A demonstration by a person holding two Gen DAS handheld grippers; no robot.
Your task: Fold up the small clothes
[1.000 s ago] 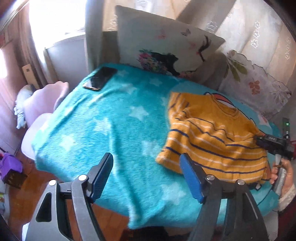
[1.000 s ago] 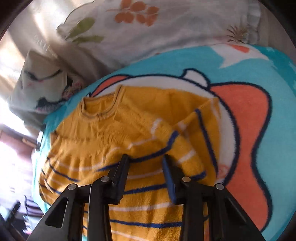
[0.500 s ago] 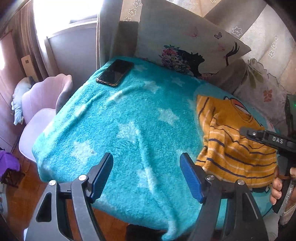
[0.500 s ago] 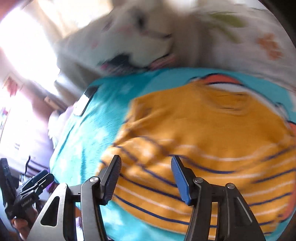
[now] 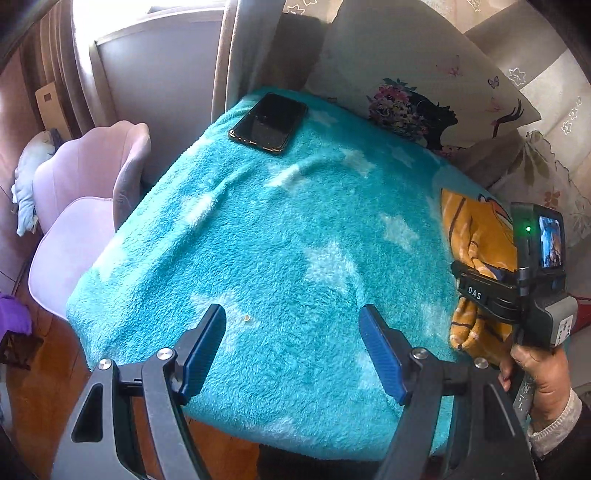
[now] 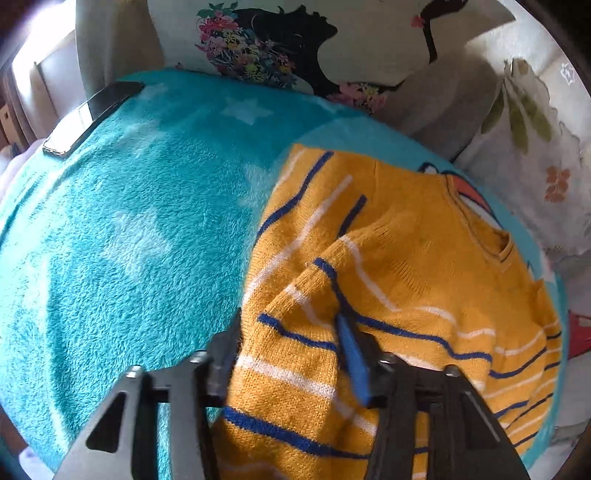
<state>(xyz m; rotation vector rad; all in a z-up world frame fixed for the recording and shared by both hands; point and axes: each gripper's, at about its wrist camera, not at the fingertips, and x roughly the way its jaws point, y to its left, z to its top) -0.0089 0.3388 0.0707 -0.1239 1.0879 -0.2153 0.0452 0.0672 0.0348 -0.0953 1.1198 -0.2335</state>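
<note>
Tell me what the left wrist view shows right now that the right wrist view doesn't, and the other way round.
Only the left wrist view shows the left gripper, open over bare blanket, the pink chair beside the bed, and the hand holding the right tool.

Only the right wrist view shows the right gripper with a fold of the yellow striped sweater between its fingers, plus the sweater's neckline and folded-in sleeve.

Both show the teal star blanket, the black phone at its far corner, the printed pillow and part of the sweater.
</note>
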